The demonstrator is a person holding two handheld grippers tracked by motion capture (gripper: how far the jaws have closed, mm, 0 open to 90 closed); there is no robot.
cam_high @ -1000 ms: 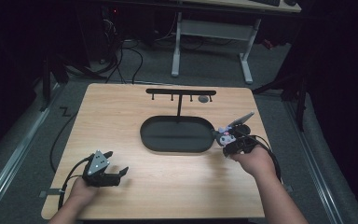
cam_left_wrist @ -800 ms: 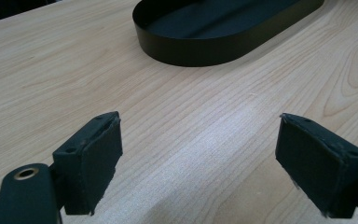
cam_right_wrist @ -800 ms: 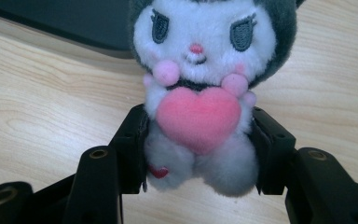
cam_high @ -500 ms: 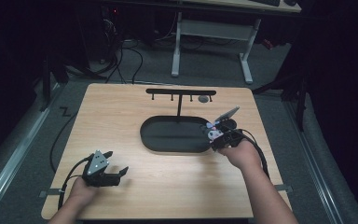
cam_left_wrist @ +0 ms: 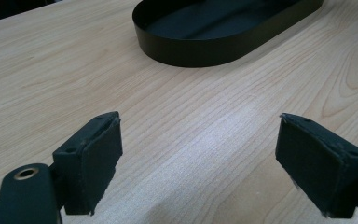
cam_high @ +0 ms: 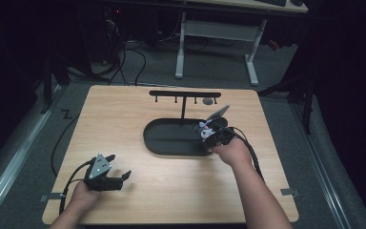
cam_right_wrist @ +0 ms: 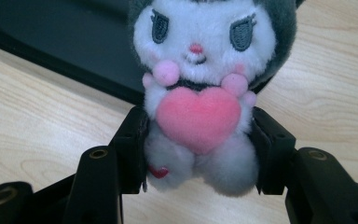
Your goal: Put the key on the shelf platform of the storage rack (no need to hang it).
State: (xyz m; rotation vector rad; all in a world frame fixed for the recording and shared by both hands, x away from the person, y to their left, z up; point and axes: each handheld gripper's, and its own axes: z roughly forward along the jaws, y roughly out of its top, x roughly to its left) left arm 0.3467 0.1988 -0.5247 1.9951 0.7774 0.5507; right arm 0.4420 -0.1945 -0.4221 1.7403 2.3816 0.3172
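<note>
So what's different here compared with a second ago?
The right gripper, shut on the plush toy, has moved left and slightly away from the person, to the right end of the black tray. The left gripper stayed open at the near left of the table; the tray and rack did not move.

Lab/workshop-type room: wooden table (cam_high: 124,119) mid frame on grey carpet floor (cam_high: 209,71), cable tangle (cam_high: 119,52) upper left, white-legged desk (cam_high: 219,33) top centre, dark surroundings.

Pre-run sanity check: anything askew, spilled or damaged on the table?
Nothing stands out. The plush toy sits squarely clamped in the right gripper beside the black tray; the left gripper is open over bare table.
</note>
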